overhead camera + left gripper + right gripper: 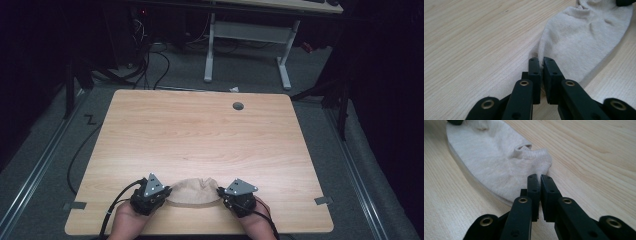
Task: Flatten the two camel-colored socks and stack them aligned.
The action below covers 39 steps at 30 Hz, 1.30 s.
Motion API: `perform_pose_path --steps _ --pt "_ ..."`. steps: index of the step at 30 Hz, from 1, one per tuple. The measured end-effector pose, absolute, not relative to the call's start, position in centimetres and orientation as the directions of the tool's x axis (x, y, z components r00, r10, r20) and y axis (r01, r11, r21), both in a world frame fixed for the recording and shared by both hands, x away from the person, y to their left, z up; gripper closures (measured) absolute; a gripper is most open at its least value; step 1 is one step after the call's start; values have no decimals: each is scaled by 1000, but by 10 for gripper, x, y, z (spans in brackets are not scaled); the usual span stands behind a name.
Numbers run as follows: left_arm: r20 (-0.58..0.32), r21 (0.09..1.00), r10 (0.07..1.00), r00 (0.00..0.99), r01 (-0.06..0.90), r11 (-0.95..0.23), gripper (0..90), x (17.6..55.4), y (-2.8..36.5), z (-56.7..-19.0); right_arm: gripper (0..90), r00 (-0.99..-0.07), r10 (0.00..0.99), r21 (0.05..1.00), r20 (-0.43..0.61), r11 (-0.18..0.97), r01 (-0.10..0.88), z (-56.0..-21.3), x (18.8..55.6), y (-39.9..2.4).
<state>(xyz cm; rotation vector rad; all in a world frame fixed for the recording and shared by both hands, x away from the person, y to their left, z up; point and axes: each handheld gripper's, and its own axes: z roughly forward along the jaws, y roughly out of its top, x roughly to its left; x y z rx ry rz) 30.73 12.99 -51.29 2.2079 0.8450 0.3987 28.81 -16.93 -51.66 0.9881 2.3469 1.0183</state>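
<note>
- High view: a light wooden table (200,135) stands on a grey floor, with dark surroundings. A beige sock (194,192) lies near the near edge of the table, about in the middle between left and right. The left gripper (167,193) is at the left end of the sock and the right gripper (220,192) is at its right end, both touching the fabric. Each carries a grey three-cornered plate on top. The person's hands come in from the bottom edge, and black cables trail from the grippers toward the near side. A small round grey hole (238,106) is in the far part of the table, a little to the right. A white-legged desk (250,35) stands on the floor beyond the table.
- Left gripper view: the two black jaws of the left gripper (541,60) are pressed together on the edge of the sock (584,40), with a thin fold of fabric between them. The rest of the sock lies flat on the wood and extends away to the upper right of this view.
- Right gripper view: the jaws of the right gripper (540,178) are also closed and pinch a bunched part of the sock (491,162) at its ribbed opening. The sock spreads on the table toward the upper left of this view.
</note>
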Motion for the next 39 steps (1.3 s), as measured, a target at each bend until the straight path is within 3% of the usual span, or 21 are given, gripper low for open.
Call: perform_pose_path --steps 8,18,27,35,39 --pt "17 724 680 733 460 -514 765 311 131 -514 833 -672 738 737 -69 492 464 -521 292 -170" --pt "0 769 676 737 432 -471 568 313 138 -503 673 -632 774 789 -38 411 457 -512 292 -180" --pt "-46 807 780 624 483 -339 536 340 183 -498 593 -526 850 822 -16 310 477 -508 312 -214" --pt "-73 771 866 495 578 -266 520 363 223 -514 564 -395 918 796 -47 273 540 -521 332 -252" --pt "-72 769 866 494 581 -267 521 364 224 -515 564 -366 930 793 -33 247 556 -523 335 -261"
